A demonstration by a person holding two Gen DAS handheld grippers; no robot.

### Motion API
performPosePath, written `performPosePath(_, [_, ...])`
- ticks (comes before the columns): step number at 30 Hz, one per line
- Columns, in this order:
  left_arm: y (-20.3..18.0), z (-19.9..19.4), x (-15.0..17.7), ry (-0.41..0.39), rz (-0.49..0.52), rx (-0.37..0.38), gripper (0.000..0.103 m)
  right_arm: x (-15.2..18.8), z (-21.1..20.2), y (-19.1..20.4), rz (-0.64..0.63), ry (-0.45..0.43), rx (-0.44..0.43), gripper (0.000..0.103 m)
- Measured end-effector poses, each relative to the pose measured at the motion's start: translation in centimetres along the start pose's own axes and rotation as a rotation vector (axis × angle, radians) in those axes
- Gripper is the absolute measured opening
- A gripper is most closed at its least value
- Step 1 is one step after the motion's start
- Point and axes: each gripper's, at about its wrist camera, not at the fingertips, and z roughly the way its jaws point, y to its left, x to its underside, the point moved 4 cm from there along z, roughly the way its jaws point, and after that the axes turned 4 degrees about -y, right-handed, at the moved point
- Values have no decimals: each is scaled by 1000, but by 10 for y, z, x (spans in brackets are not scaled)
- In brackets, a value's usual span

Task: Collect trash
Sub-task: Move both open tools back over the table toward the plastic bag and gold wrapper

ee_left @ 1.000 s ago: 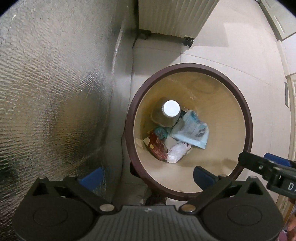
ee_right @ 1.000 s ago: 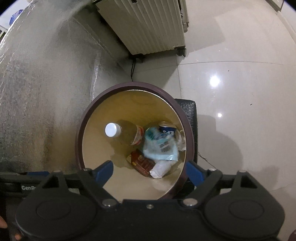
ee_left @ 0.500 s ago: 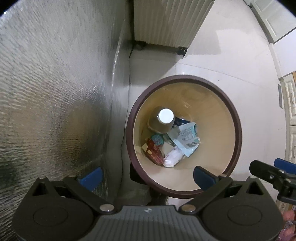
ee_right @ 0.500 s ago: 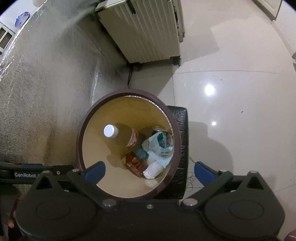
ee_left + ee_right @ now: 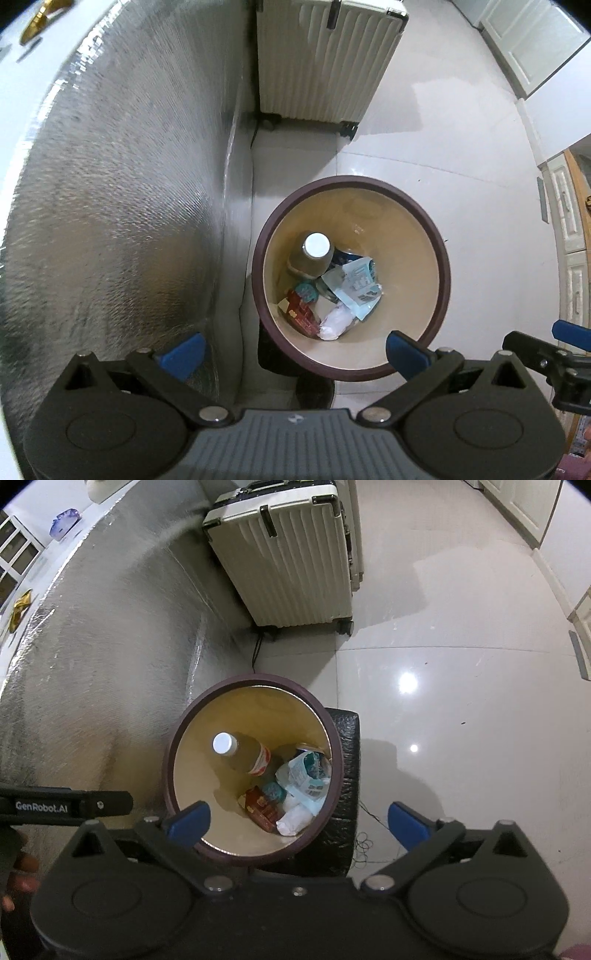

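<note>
Trash lies at the bottom of the round brown-rimmed bin (image 5: 441,280) on the tiled floor (image 5: 461,738): a capped bottle (image 5: 312,254) of amber liquid leaning upright, a pale blue packet (image 5: 356,286), a red wrapper (image 5: 301,317) and a crumpled white tissue (image 5: 336,321), all heaped together. Your left gripper (image 5: 291,350) and right gripper (image 5: 297,821) both hang above the bin with jaws spread wide, holding nothing. Beside the bin you see a foil-covered wall (image 5: 122,206); beyond it stands a ribbed cream suitcase (image 5: 295,561).
</note>
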Motion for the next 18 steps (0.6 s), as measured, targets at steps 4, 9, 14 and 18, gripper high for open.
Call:
performPosePath(4, [-3,-18,5,-32,7,7,103,4,-17,-1,-5,-15,8,103])
performPosePath(9, [-5,-37,13,-67,16,14,103,8,-37,1,-21,-36,28,103])
performPosePath(14, [-7,-60,23,-114,35,20,103,10,-58,1,-35,-63,44,103])
performPosePath(18, [-3,-79,28,-159,41,20,103,11,-75,6,-59,-94,48,103])
